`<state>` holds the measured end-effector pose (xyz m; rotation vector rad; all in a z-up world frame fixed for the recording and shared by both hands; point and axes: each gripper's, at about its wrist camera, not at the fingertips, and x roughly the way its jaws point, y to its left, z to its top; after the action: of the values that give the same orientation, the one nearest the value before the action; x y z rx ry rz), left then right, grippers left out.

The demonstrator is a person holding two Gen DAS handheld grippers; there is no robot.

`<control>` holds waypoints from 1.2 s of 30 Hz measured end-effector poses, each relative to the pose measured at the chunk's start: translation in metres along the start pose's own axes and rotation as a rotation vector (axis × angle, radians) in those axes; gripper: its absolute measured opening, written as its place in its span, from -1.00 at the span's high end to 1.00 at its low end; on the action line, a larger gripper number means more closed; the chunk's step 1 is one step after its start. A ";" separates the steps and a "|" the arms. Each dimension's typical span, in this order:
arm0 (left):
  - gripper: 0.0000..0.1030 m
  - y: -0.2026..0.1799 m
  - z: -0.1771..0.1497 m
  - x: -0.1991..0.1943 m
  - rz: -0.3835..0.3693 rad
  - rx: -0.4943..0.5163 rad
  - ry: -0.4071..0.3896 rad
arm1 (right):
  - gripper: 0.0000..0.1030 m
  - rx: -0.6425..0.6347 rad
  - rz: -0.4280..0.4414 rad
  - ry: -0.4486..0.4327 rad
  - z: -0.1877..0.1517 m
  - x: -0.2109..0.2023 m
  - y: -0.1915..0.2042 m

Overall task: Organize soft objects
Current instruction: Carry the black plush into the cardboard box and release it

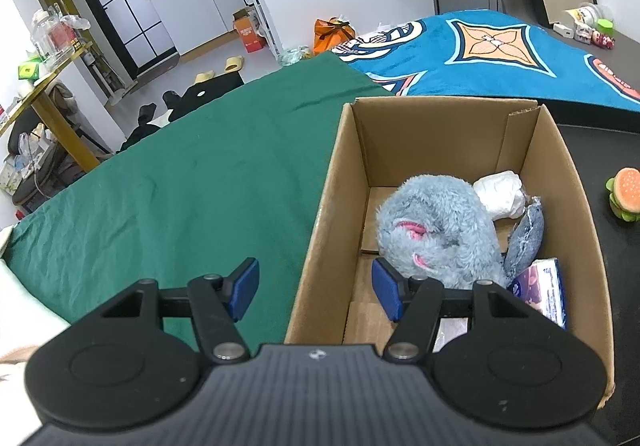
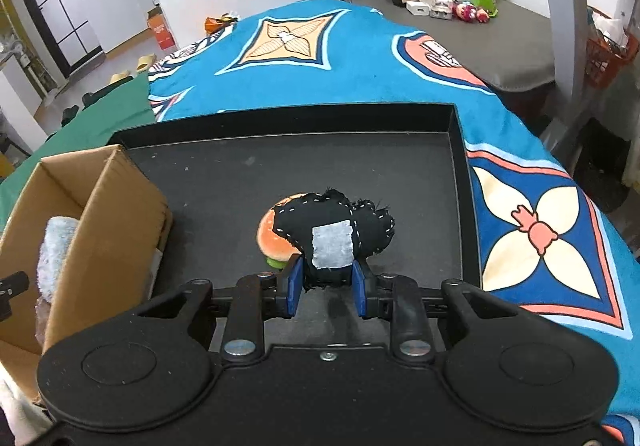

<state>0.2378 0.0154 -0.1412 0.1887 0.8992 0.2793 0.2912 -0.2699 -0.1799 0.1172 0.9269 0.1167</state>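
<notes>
My right gripper (image 2: 326,280) is shut on a black stitched soft toy (image 2: 334,236) with a white patch, held just above the black tray (image 2: 460,165). Behind the toy lies a plush hamburger (image 2: 272,242), also seen at the right edge of the left wrist view as the hamburger (image 1: 624,193). My left gripper (image 1: 314,286) stands open over the near left wall of the cardboard box (image 1: 332,181), with nothing between its fingers. Inside the box lie a grey plush animal (image 1: 436,230), a white soft bundle (image 1: 500,193) and a blue packet (image 1: 548,286).
A green cloth (image 1: 180,181) covers the surface left of the box, and a blue patterned blanket (image 2: 320,57) lies beyond the tray. Small toys and cups (image 2: 464,1) stand on a grey surface at the far right. The box (image 2: 100,213) sits against the tray's left side.
</notes>
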 end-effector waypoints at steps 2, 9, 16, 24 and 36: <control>-0.18 0.002 -0.001 0.000 -0.012 -0.005 0.003 | 0.50 -0.021 -0.001 0.001 0.000 -0.001 0.006; -0.18 0.006 -0.004 0.000 -0.036 -0.005 0.011 | 0.50 -0.110 0.009 0.013 -0.001 -0.005 0.033; -0.18 0.017 -0.004 0.002 -0.073 -0.037 0.023 | 0.50 -0.171 0.044 0.013 0.008 -0.015 0.060; -0.18 0.027 -0.005 0.002 -0.099 -0.076 0.021 | 0.49 -0.215 0.060 -0.027 0.022 -0.028 0.088; -0.11 0.038 -0.009 0.009 -0.152 -0.121 0.033 | 0.46 -0.341 0.112 -0.058 0.041 -0.040 0.144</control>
<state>0.2302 0.0546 -0.1431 0.0036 0.9216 0.1948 0.2930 -0.1360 -0.1025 -0.1433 0.8309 0.3707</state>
